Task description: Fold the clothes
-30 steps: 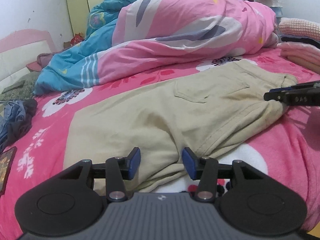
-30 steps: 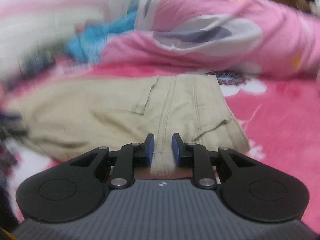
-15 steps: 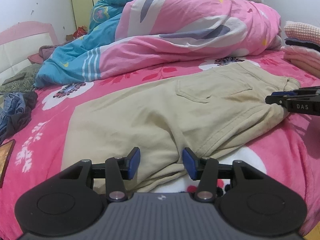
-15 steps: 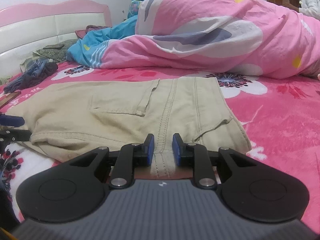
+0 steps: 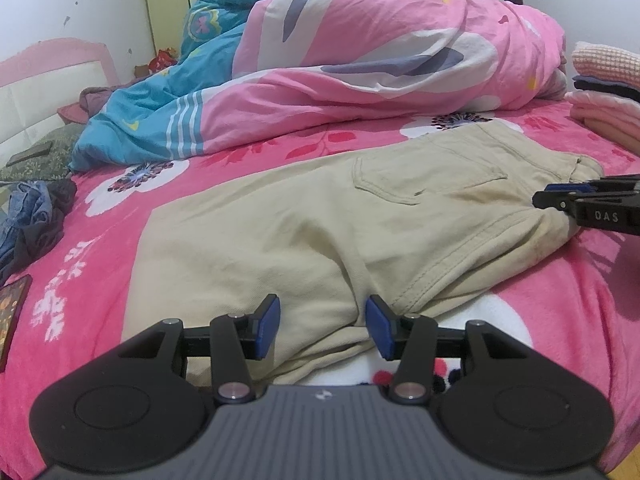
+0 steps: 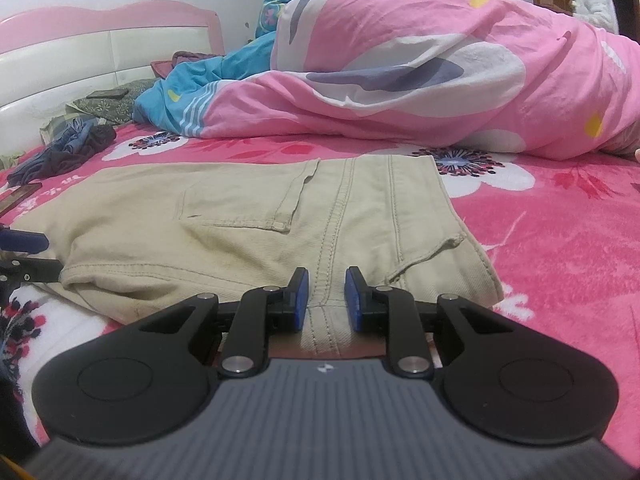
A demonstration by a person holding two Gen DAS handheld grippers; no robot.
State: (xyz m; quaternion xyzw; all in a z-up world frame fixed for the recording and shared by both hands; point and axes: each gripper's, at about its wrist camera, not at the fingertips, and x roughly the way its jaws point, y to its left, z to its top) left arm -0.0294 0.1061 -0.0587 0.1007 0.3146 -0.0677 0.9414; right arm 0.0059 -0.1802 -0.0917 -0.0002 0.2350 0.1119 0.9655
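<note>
Khaki trousers (image 5: 320,232) lie flat on the pink bed (image 5: 560,300), their long axis running from one gripper to the other. The left gripper (image 5: 322,326) gapes over the crotch fold; the right gripper (image 6: 326,300), narrowly parted, straddles the waistband seam, not visibly pinching.

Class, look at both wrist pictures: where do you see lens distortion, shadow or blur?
Left wrist view: fisheye bends the pink blanket and darkens the corners; the right hand-held gripper casts a shadow on the blanket. Right wrist view: sharp, with a curved headboard.
</note>
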